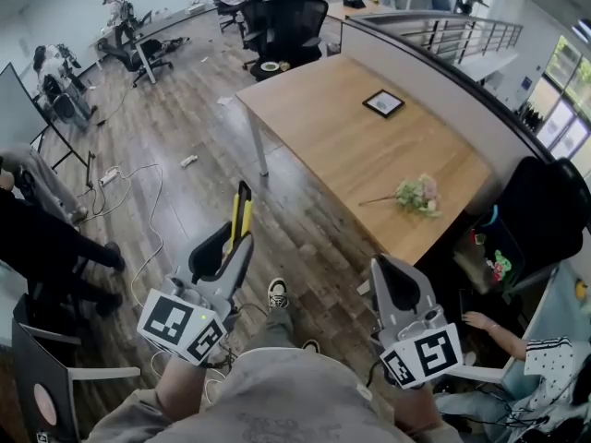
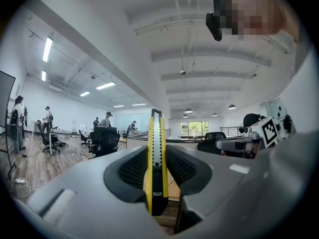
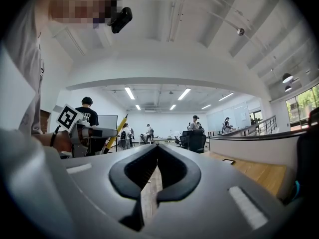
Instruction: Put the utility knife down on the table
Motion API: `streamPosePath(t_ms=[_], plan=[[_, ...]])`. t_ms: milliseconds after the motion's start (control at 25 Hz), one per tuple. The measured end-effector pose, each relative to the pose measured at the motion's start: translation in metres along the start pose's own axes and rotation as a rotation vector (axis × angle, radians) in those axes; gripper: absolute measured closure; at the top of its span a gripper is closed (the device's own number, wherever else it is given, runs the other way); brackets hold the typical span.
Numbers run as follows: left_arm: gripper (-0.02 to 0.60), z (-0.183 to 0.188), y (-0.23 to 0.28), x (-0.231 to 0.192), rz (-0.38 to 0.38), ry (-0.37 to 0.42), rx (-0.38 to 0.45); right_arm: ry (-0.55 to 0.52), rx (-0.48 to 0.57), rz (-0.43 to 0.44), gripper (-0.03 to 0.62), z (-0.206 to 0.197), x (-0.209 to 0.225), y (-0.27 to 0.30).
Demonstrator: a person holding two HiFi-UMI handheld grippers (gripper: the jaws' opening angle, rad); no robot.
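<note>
Right, on the writing front there is little to read: each gripper is carrying one cube with black-and-white square markers, one [image 1: 180, 324] at lower left of the head view and one [image 1: 422, 353] at lower right, and a black T-shirt [image 3: 85, 116] at the left of the right gripper view is showing print too small to make out. The left gripper [image 1: 229, 247] is clamping its two dark pads on the one yellow-and-black utility knife [image 2: 156, 153], which is sitting edge-on between them and sticking out well past the jaw tips. In the head view that knife is hanging lower left of centre over the wood-plank floor [image 1: 194, 109], well apart from the table [image 1: 314, 127] and not on it. The right gripper [image 1: 399, 284], at lower right, is carrying nothing, and its jaw tips are meeting with only a bowed gap behind them. So the count is running at two grippers, one knife and one light wooden table, which is bearing two things: one dark square frame [image 1: 383, 103] toward the upper right and one small bunch of flowers [image 1: 417, 195] near its right-hand end.
</note>
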State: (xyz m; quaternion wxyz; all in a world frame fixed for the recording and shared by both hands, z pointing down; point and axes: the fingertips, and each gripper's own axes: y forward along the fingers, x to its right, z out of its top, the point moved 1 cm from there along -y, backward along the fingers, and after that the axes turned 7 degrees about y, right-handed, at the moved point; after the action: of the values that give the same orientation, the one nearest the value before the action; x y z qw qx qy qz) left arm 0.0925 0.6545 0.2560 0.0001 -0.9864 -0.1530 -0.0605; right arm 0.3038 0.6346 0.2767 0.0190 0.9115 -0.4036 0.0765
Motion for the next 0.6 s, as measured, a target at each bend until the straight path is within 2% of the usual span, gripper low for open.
streamPosePath(t_ms=[280, 600], plan=[[0.466, 0.001, 0.031, -0.026, -0.007, 0.004, 0.009, 0.032, -0.022, -0.001, 0.583, -0.007, 0.021, 0.045], [0.466, -0.013, 0.097, -0.095, -0.008, -0.028, -0.005, 0.025, -0.057, -0.007, 0.583, -0.01, 0.054, 0.136]])
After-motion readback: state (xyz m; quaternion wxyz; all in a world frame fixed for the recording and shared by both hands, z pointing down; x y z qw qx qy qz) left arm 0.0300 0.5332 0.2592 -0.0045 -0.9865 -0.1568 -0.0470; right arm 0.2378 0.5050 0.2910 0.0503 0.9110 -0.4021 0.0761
